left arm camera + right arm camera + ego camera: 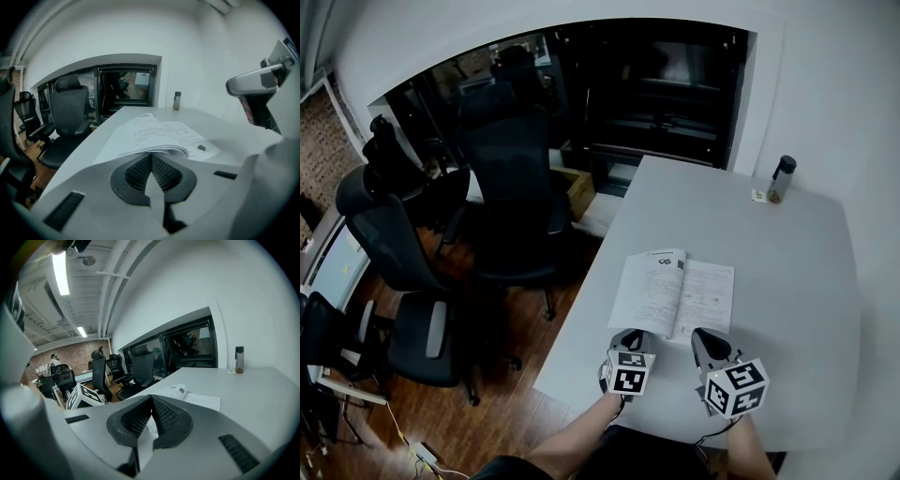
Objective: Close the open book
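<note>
An open book (pixel 675 292) with printed white pages lies flat on the white table (pixel 797 281), its spine pointing away from me. My left gripper (pixel 628 337) hovers just in front of the book's near left corner, jaws shut on nothing. My right gripper (pixel 705 339) is beside it at the book's near right corner, also shut and empty. In the left gripper view the book (pixel 154 133) lies right beyond the closed jaws (pixel 151 158), with the right gripper (pixel 258 89) at the right. In the right gripper view the book (pixel 187 394) lies past the closed jaws (pixel 151 400).
A dark bottle (pixel 782 179) stands at the table's far right corner beside a small tag. Black office chairs (pixel 511 187) crowd the floor to the left of the table edge. A cardboard box (pixel 578 190) sits beyond the chairs.
</note>
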The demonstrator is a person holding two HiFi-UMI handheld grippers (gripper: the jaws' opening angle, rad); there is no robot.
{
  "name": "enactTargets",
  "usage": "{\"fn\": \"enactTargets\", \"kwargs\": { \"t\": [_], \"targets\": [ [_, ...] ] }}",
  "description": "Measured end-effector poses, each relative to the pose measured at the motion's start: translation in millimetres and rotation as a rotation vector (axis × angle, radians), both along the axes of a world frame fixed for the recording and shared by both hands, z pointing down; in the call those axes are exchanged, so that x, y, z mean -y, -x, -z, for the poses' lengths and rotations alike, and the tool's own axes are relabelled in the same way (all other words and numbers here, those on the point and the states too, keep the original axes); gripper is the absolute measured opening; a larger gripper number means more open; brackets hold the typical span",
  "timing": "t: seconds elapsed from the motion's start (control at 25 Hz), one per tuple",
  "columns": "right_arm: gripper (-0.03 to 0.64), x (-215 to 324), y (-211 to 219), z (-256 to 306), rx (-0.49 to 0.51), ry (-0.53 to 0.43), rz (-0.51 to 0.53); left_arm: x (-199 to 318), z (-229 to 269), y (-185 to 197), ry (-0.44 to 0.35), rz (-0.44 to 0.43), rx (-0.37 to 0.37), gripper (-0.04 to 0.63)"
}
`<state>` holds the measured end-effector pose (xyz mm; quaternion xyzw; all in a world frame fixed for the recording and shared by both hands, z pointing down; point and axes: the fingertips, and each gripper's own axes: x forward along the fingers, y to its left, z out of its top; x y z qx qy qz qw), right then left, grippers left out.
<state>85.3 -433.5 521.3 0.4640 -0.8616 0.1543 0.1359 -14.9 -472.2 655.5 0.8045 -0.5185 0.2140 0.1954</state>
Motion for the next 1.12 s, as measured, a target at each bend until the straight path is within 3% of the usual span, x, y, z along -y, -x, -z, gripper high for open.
{"fn": "enactTargets", "kwargs": {
  "t": [0.24, 0.44, 1.12],
  "targets": [
    [0.005, -2.6, -11.4, 5.4, 0.009, -0.015, -0.018, 0.1, 28.2, -14.4, -0.091, -0.016, -0.017, 0.005],
    [0.005, -4.5, -24.0, 9.4, 0.015, -0.025, -0.042, -0.2, 55.1, -41.0, -0.171, -0.083, -0.056, 0.005],
    [0.005, -17.1, -80.8, 7.4, 0.013, -0.026, -0.143, -31.6, 62.0, -90.5, -0.127, -0.241, -0.067, 0.005]
  ]
}}
